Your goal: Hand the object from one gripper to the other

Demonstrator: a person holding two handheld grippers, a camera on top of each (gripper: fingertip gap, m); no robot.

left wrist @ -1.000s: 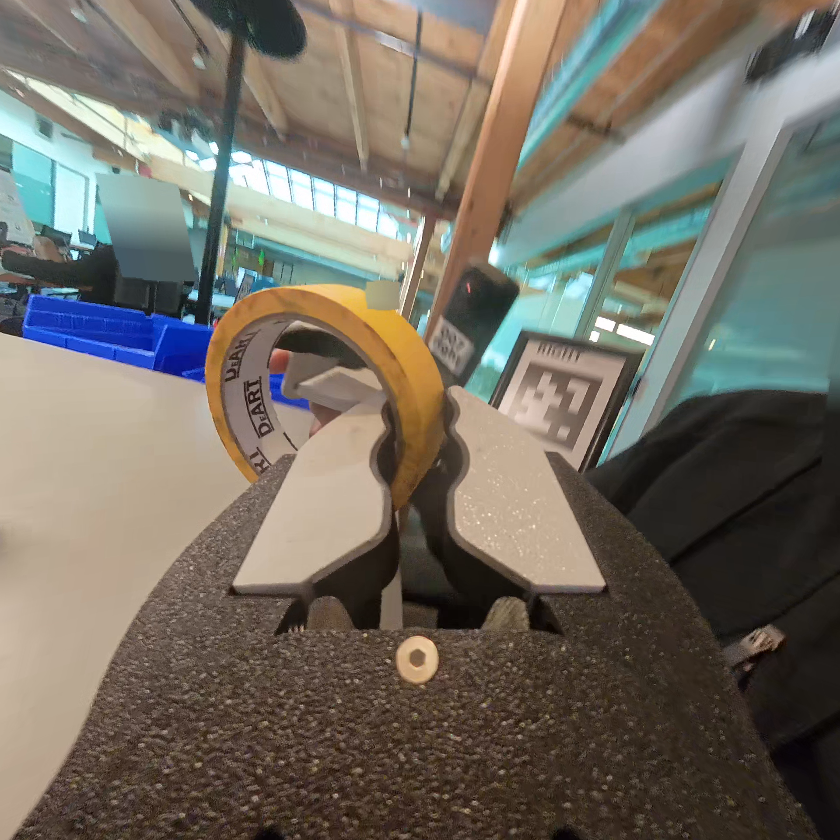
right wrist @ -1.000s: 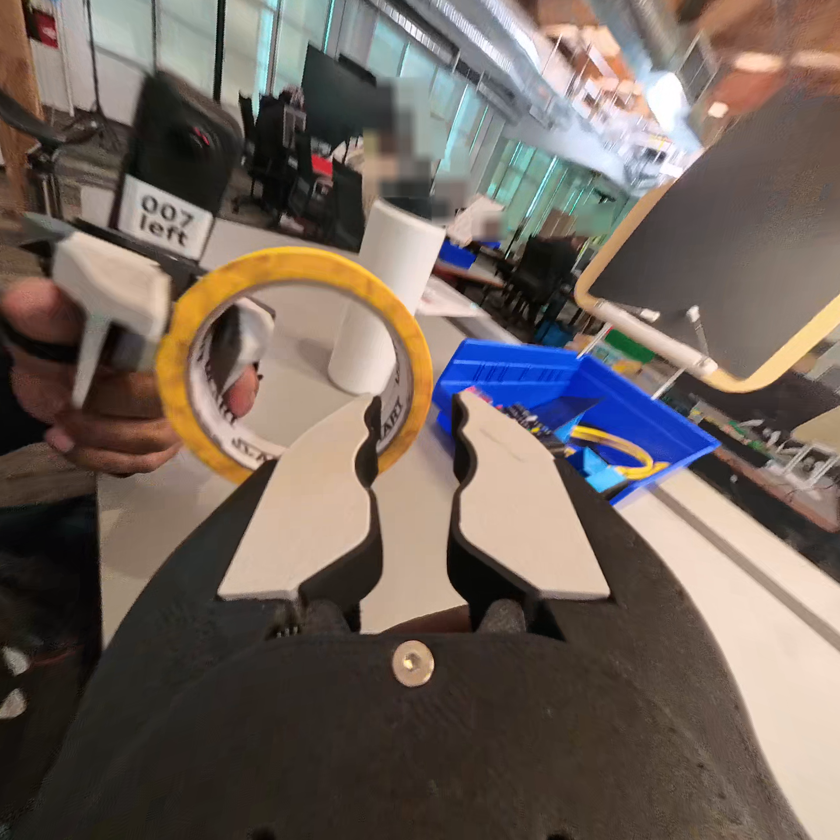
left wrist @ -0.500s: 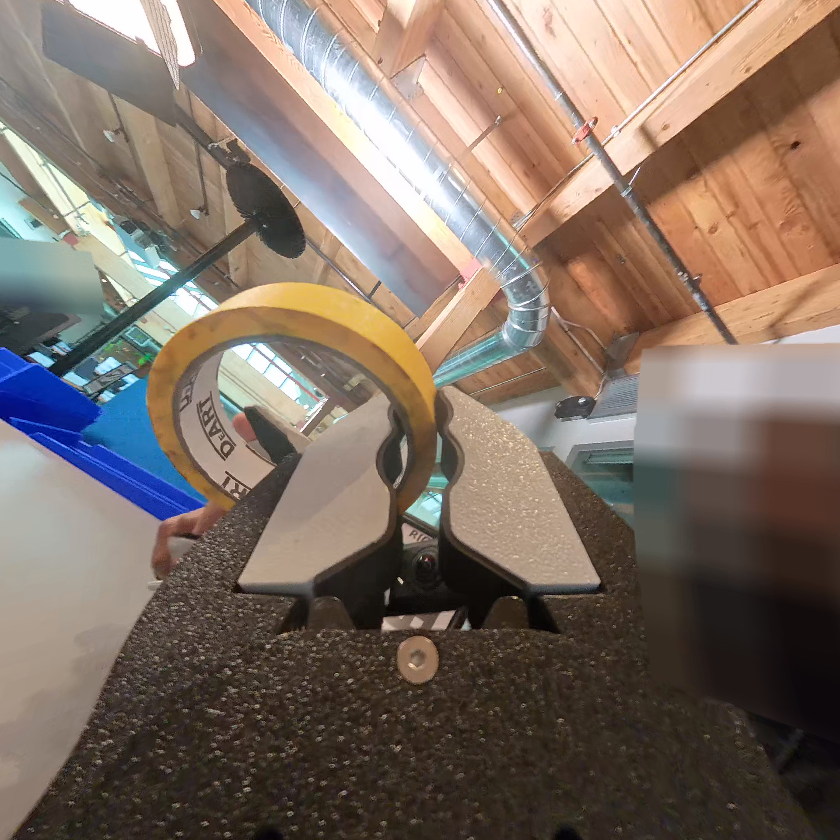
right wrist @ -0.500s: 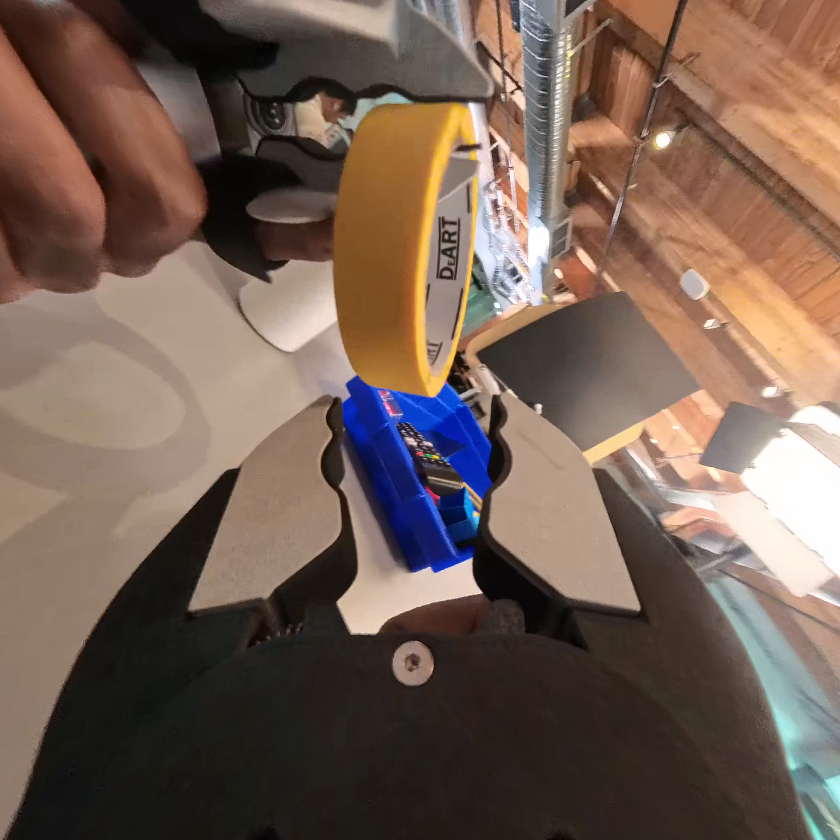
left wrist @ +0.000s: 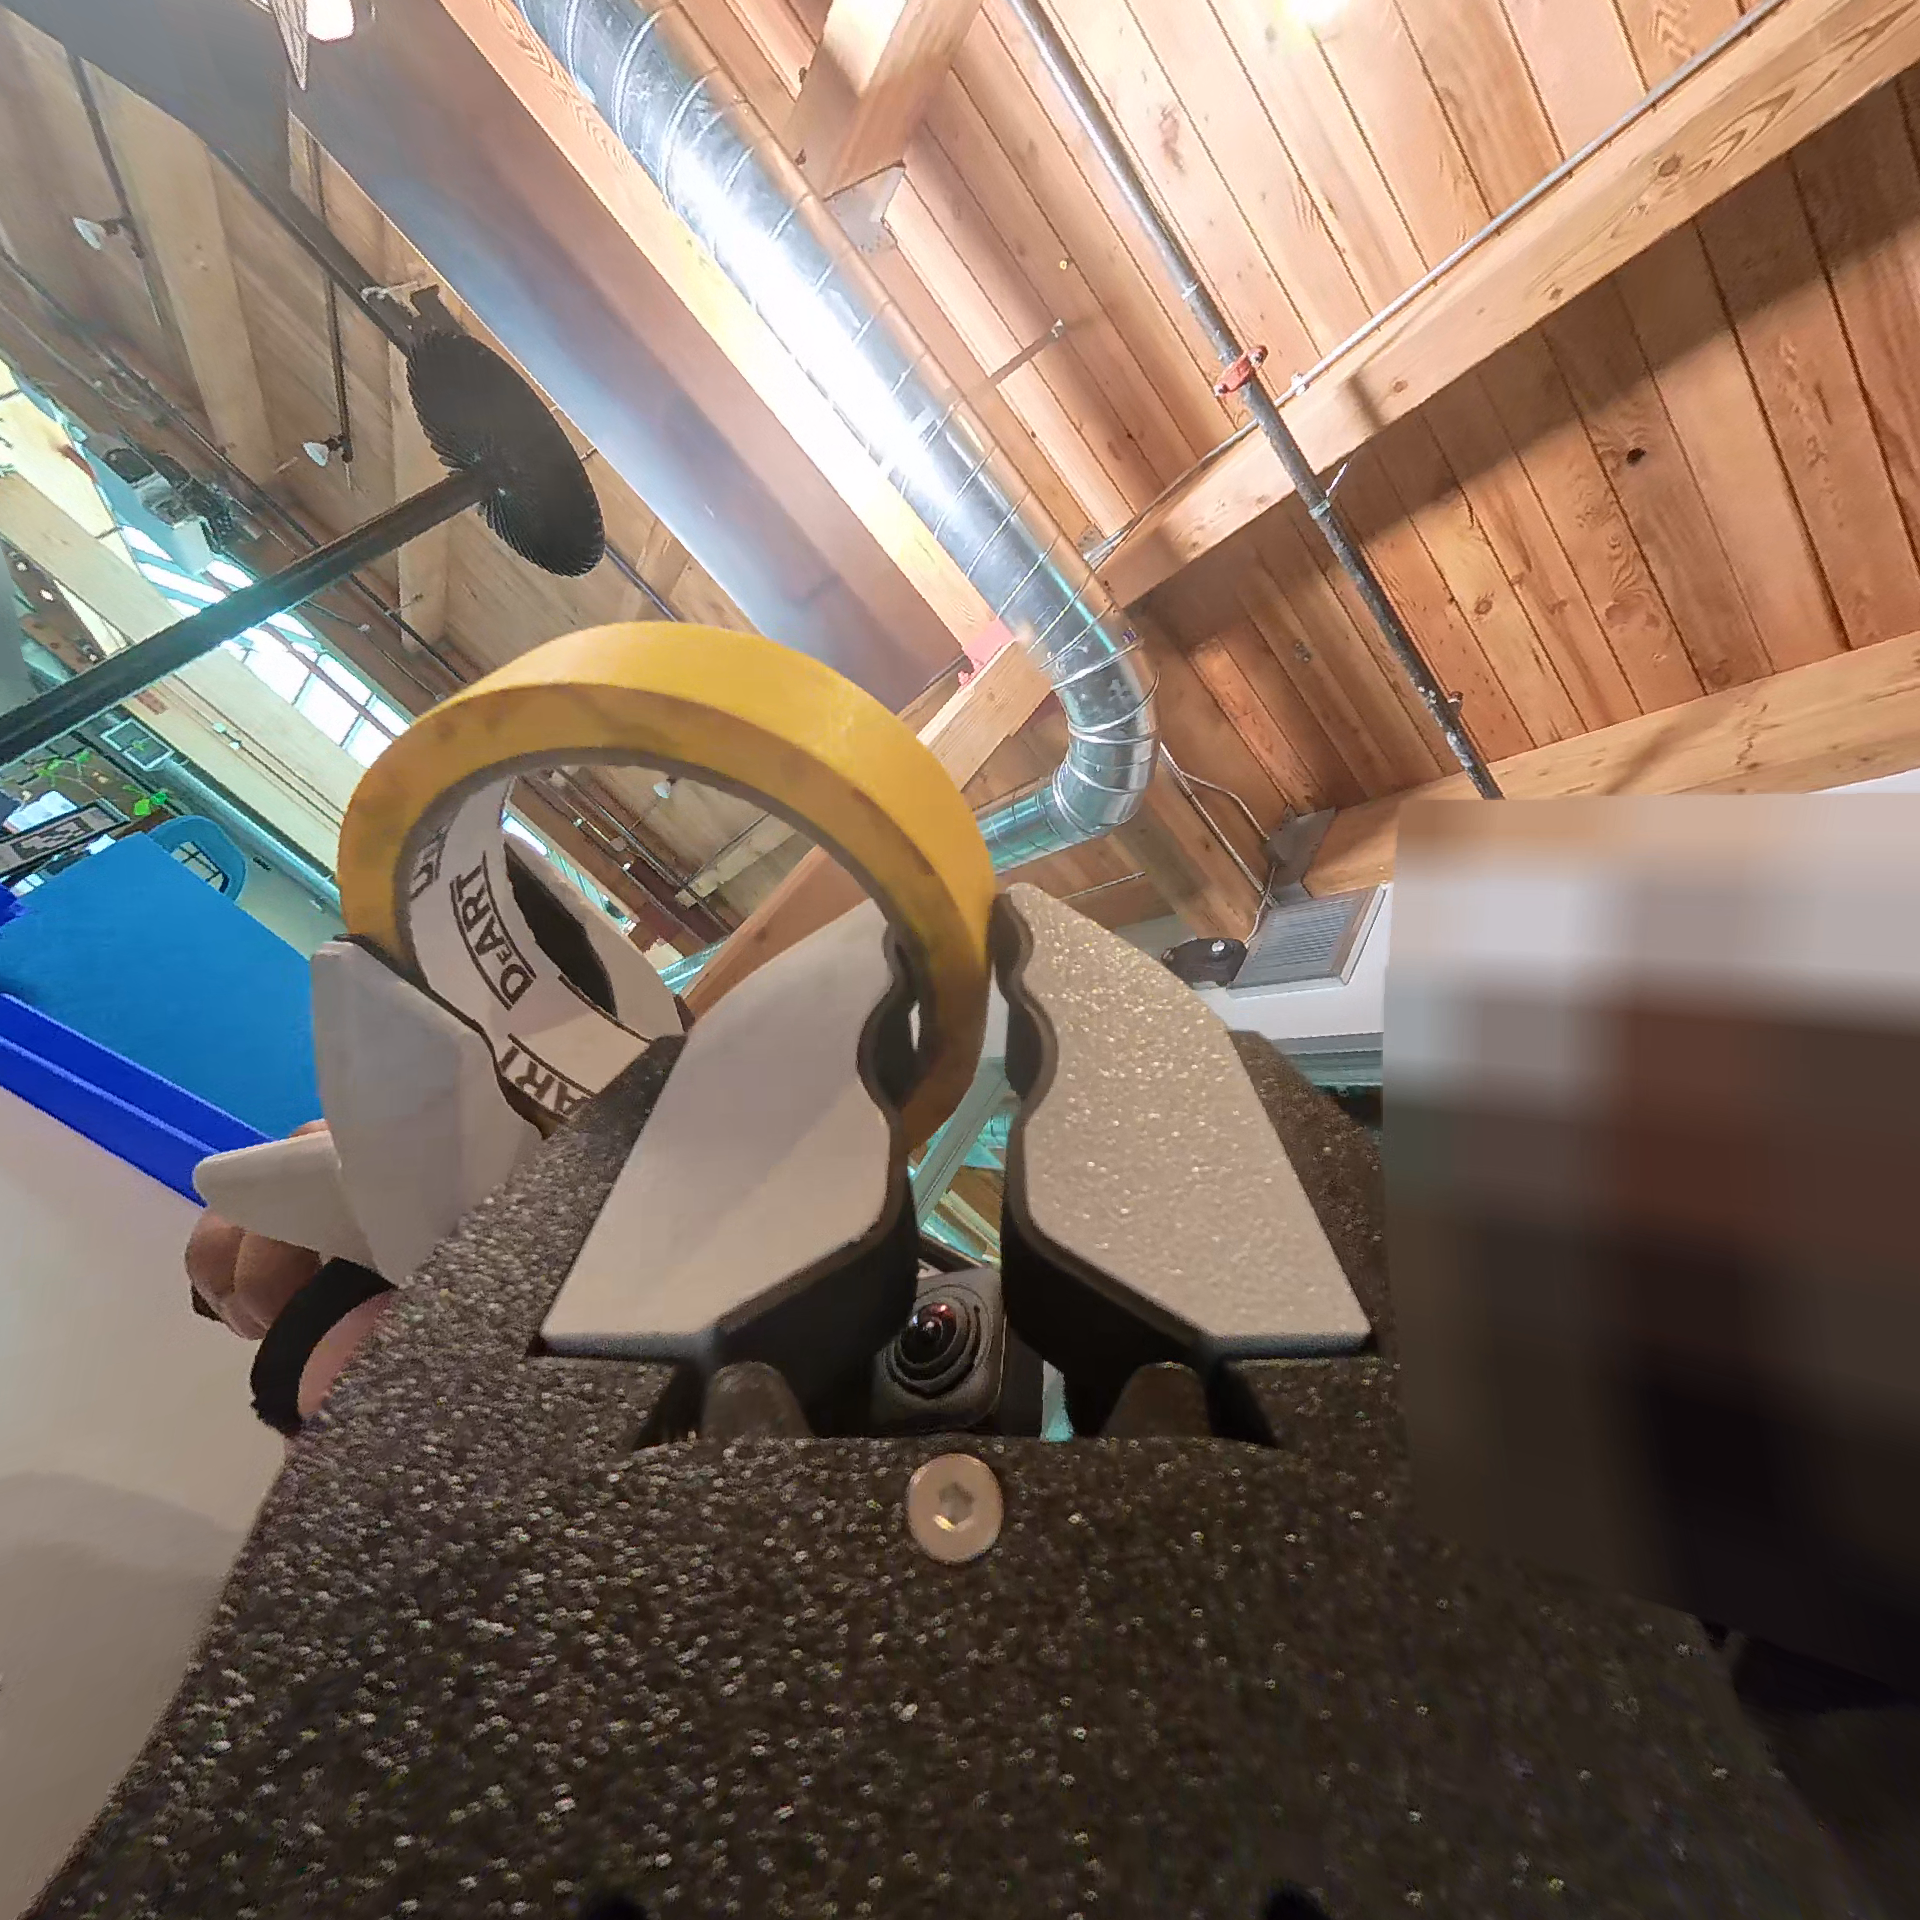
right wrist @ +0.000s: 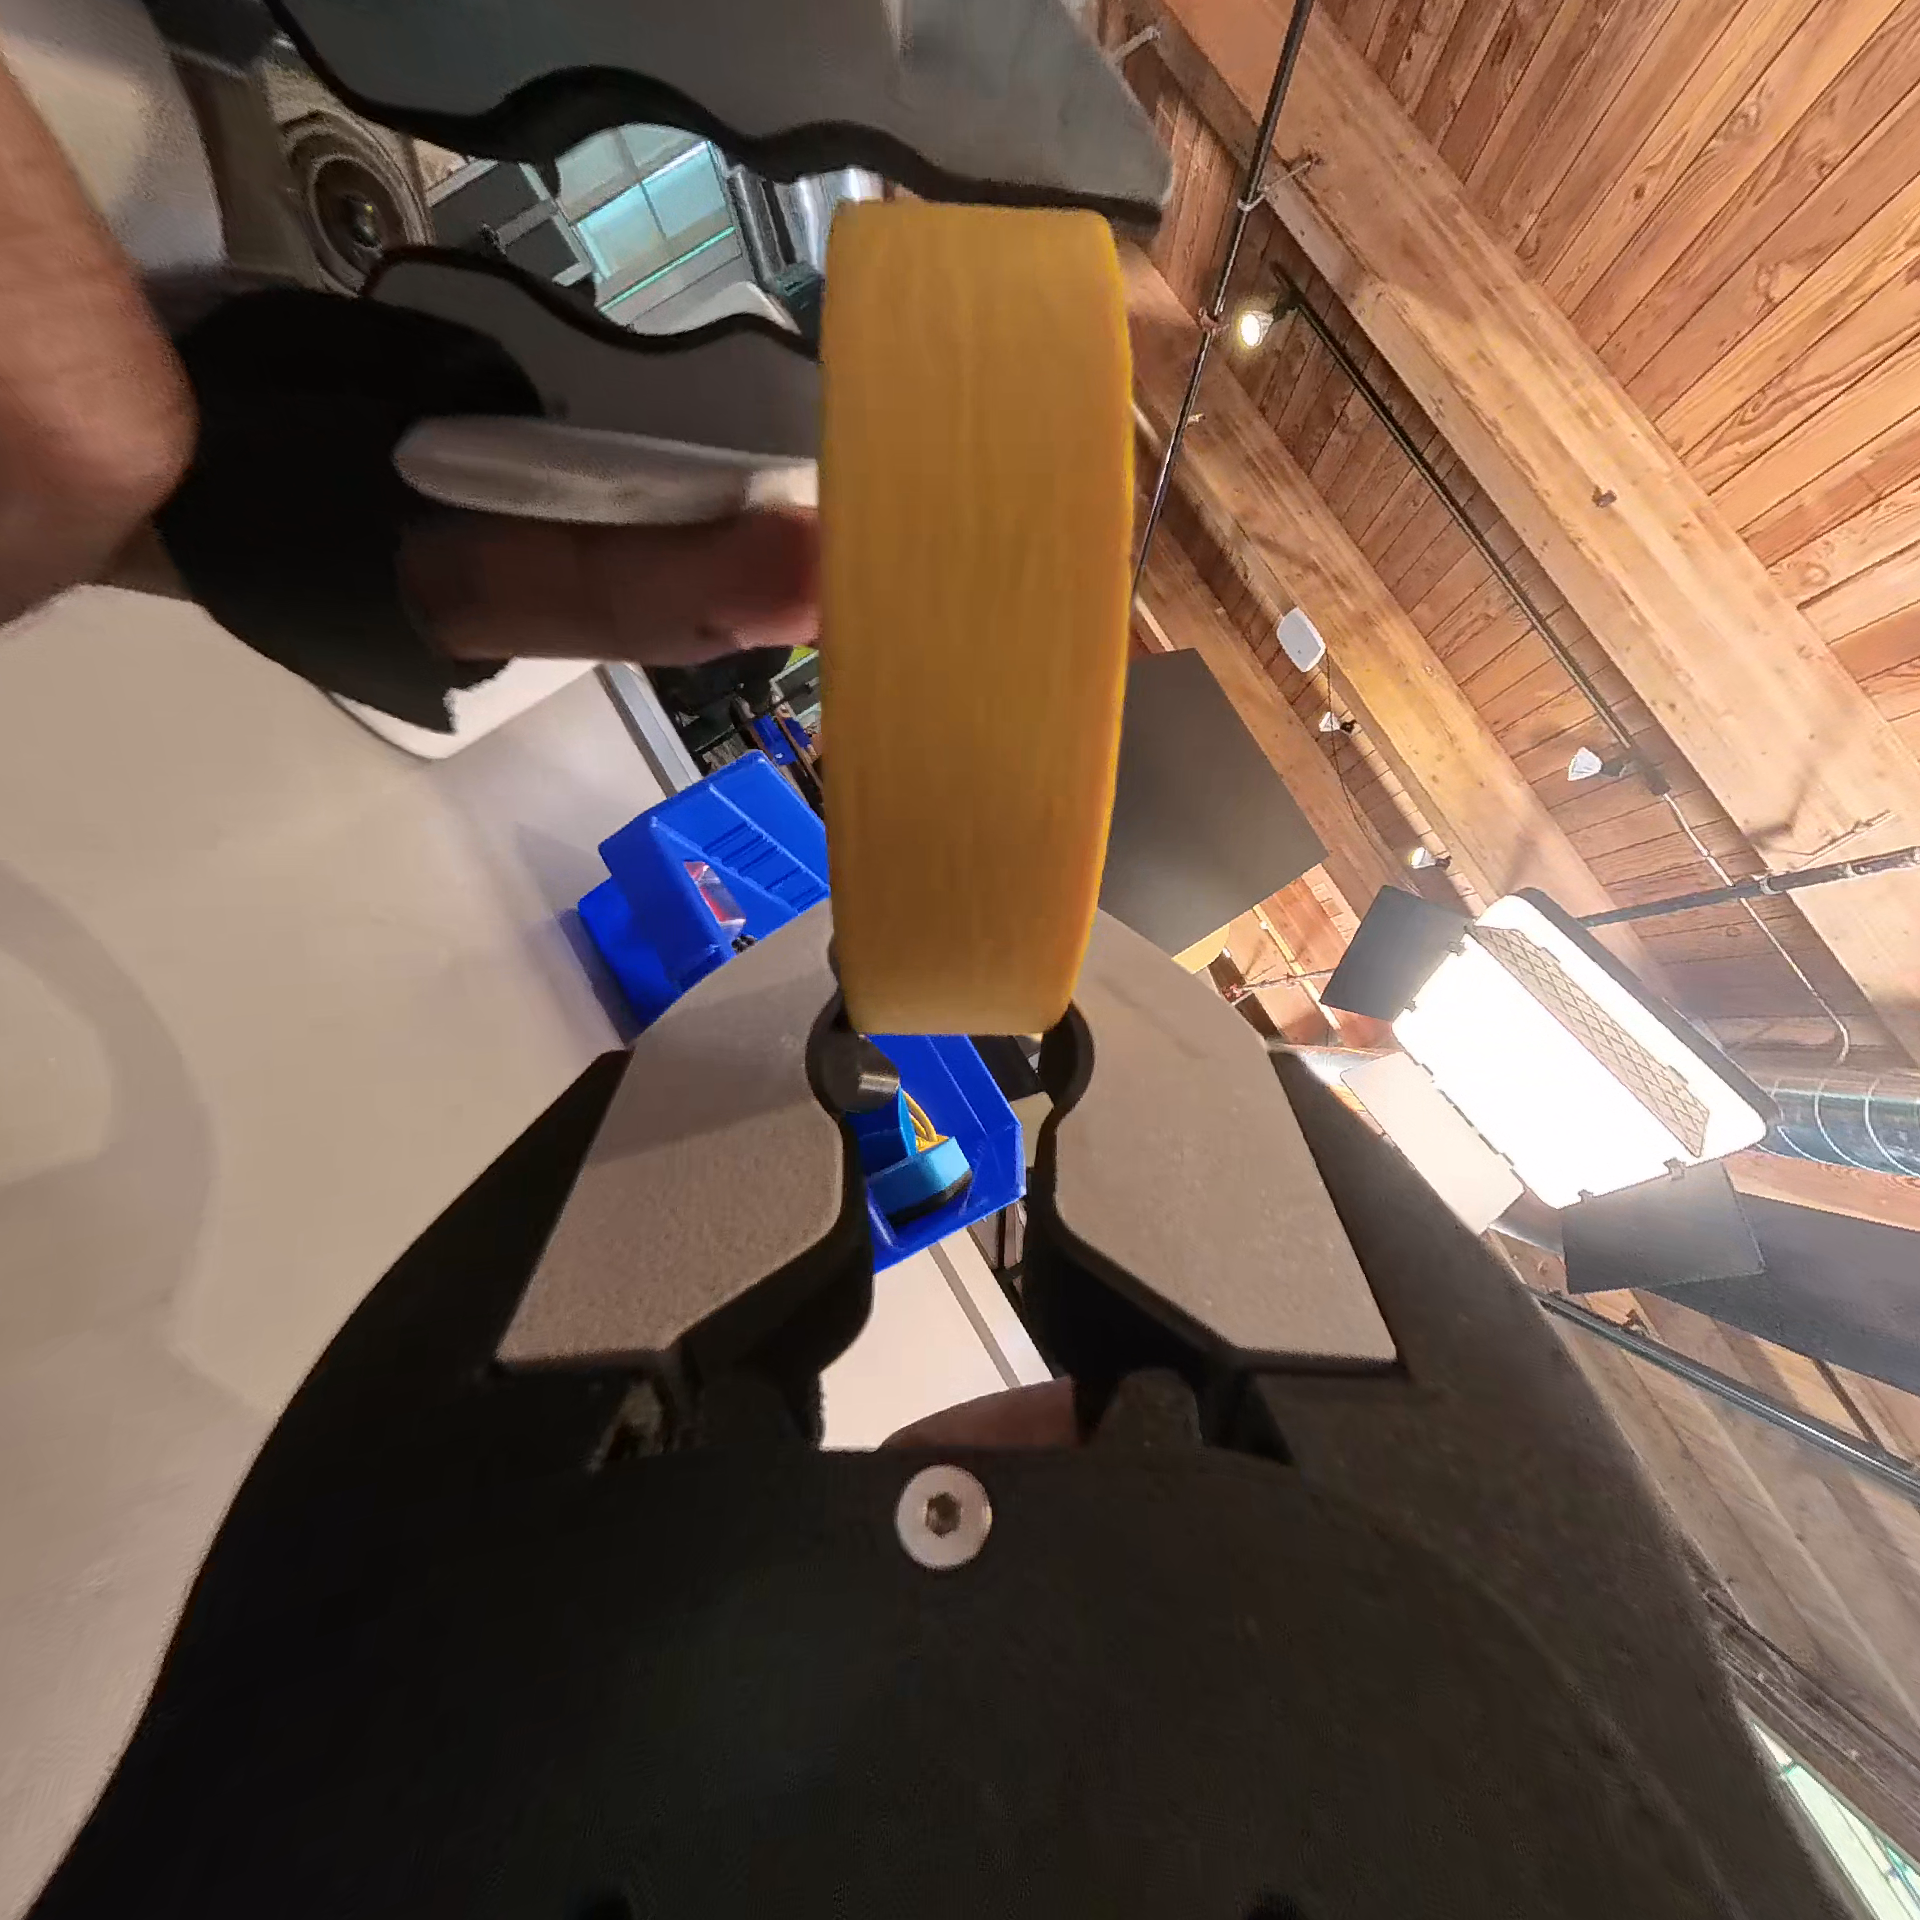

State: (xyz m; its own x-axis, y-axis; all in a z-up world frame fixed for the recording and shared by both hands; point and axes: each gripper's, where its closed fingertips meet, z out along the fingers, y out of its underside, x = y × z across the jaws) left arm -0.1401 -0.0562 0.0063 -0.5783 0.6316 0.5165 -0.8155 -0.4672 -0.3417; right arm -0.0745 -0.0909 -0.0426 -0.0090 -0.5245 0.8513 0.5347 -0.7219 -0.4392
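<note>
A yellow tape roll [left wrist: 675,675] is held in the air, clear of the table. My left gripper [left wrist: 951,935] is shut on the roll's wall, one finger inside the ring and one outside. In the right wrist view the roll [right wrist: 966,623] stands edge-on. The left gripper [right wrist: 966,249] clamps its top end there. My right gripper [right wrist: 956,966] has closed on the roll's lower end, with a finger against each flat face. In the left wrist view the right gripper [left wrist: 488,997] straddles the roll's lower left part.
A white table [right wrist: 260,935] lies below with a blue bin [right wrist: 707,894] on it; the bin also shows in the left wrist view [left wrist: 125,997]. A person's hand [right wrist: 623,592] holds the left gripper. A wooden ceiling with a metal duct [left wrist: 831,364] is overhead, and a bright studio light [right wrist: 1558,1039] hangs on the right.
The right gripper has moved up to the roll's lower end and its fingers have narrowed onto it. The left gripper still holds the roll. Both views have tilted up toward the ceiling.
</note>
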